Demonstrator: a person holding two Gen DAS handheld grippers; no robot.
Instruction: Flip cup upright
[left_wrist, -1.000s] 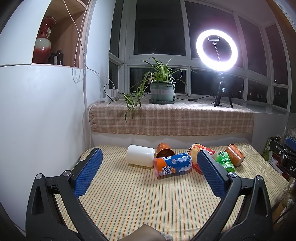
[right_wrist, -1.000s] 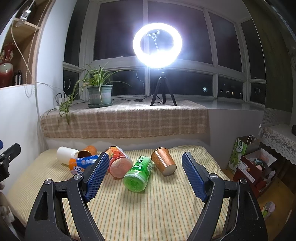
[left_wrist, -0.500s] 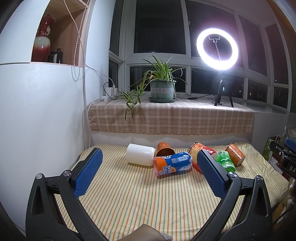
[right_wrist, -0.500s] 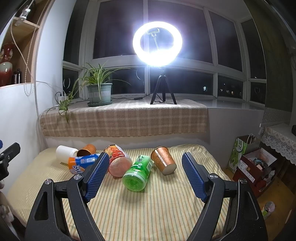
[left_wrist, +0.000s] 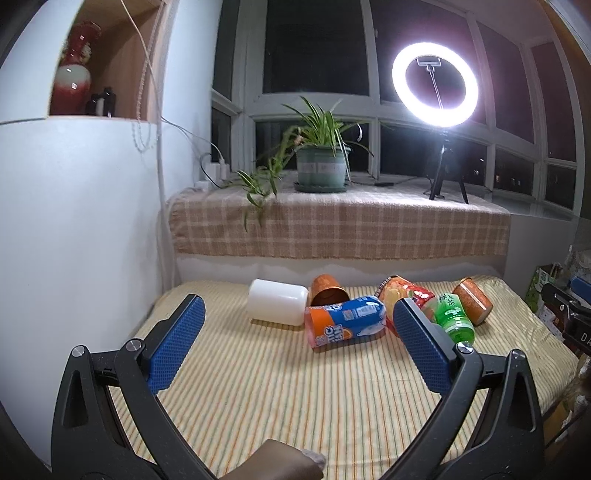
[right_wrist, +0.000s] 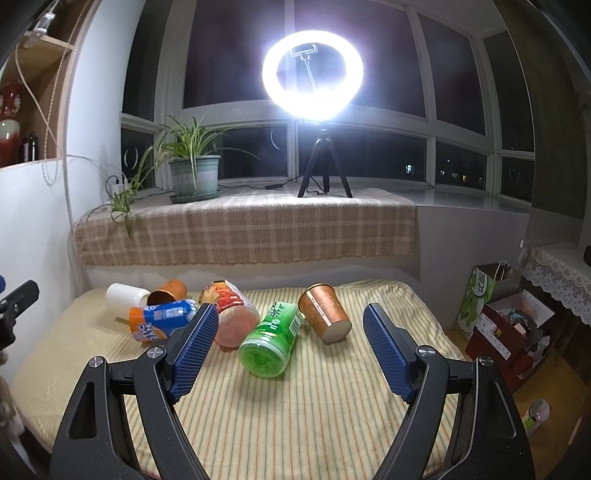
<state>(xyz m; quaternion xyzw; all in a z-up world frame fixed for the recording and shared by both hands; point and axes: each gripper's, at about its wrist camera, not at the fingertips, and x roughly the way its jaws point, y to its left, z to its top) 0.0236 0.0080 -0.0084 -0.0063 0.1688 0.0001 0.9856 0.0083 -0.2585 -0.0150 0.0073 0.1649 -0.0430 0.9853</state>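
Several cups lie on their sides on a striped table (right_wrist: 295, 424): a white one (left_wrist: 277, 307), a small orange one (left_wrist: 327, 290), an orange-and-blue one (left_wrist: 345, 325), a red-and-orange one (right_wrist: 231, 314), a green one (right_wrist: 271, 339) and a copper one (right_wrist: 325, 312). My left gripper (left_wrist: 295, 339) is open and empty, held short of the white and orange-and-blue cups. My right gripper (right_wrist: 290, 347) is open and empty, with the green cup (left_wrist: 452, 317) and copper cup (left_wrist: 472, 301) just beyond its fingertips.
A checked cloth covers the window ledge (right_wrist: 243, 229) behind the table, with a potted plant (right_wrist: 194, 177) and a lit ring light (right_wrist: 312, 74) on a tripod. A white cabinet (left_wrist: 74, 221) stands at left. Boxes and bags (right_wrist: 509, 321) sit on the floor at right.
Both grippers have drifted slightly closer to the cups and stay open. The cups have not moved.
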